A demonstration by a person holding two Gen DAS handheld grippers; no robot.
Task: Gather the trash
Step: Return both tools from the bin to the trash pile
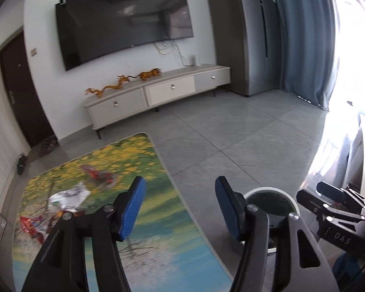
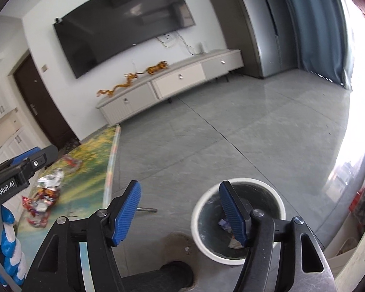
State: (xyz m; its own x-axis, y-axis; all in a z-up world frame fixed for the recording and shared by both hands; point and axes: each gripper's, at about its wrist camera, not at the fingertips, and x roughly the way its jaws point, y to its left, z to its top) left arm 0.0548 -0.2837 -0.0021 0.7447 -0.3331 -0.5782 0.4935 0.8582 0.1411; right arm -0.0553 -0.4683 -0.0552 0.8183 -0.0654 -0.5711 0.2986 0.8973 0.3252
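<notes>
Several crumpled wrappers lie on a table with a colourful landscape print (image 1: 158,202): a silver wrapper (image 1: 69,196), a red wrapper (image 1: 98,176) farther back and a red-and-white one (image 1: 32,226) at the left edge. They also show in the right wrist view (image 2: 50,182). A white bin (image 2: 199,209) with a dark liner stands on the floor right of the table, with scraps inside (image 2: 228,228). My left gripper (image 1: 180,209) is open and empty above the table's right edge. My right gripper (image 2: 180,211) is open and empty, above the bin's left rim.
A grey tiled floor (image 2: 231,133) stretches to a low TV cabinet (image 1: 158,92) under a wall TV. A tall grey cabinet (image 1: 250,36) and blue curtains stand at the right. A dark door (image 1: 19,85) is at the left. A small metal rod (image 2: 147,210) lies on the floor.
</notes>
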